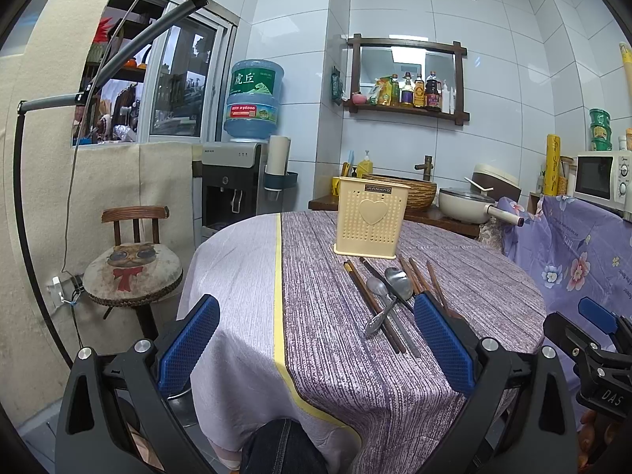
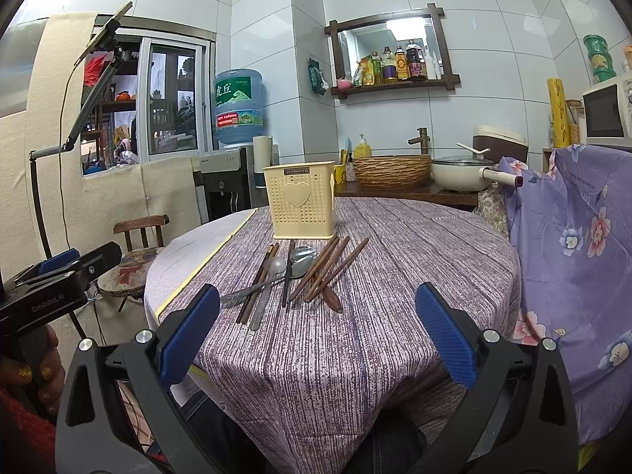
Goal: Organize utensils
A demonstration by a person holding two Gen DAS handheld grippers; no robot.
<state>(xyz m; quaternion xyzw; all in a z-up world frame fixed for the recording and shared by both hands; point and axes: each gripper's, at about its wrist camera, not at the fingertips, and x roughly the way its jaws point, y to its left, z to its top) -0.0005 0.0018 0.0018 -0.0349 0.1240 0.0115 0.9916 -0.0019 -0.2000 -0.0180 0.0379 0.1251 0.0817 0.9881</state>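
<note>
A cream plastic utensil holder (image 1: 370,217) with a heart on its front stands upright on the round table, also in the right wrist view (image 2: 301,201). In front of it lie two metal spoons (image 1: 397,282) (image 2: 302,257) and several brown wooden chopsticks (image 1: 373,304) (image 2: 328,270), loosely crossed. My left gripper (image 1: 316,339) is open and empty, held at the table's near edge, short of the utensils. My right gripper (image 2: 318,330) is open and empty, also short of the pile. Each gripper shows at the edge of the other's view.
The table wears a purple striped cloth (image 1: 355,355) over a white one. A chair with a cat cushion (image 1: 132,272) stands at left. Behind are a water dispenser (image 1: 233,185), a woven basin (image 2: 393,170), a white pot (image 2: 462,172) and a microwave (image 1: 604,179).
</note>
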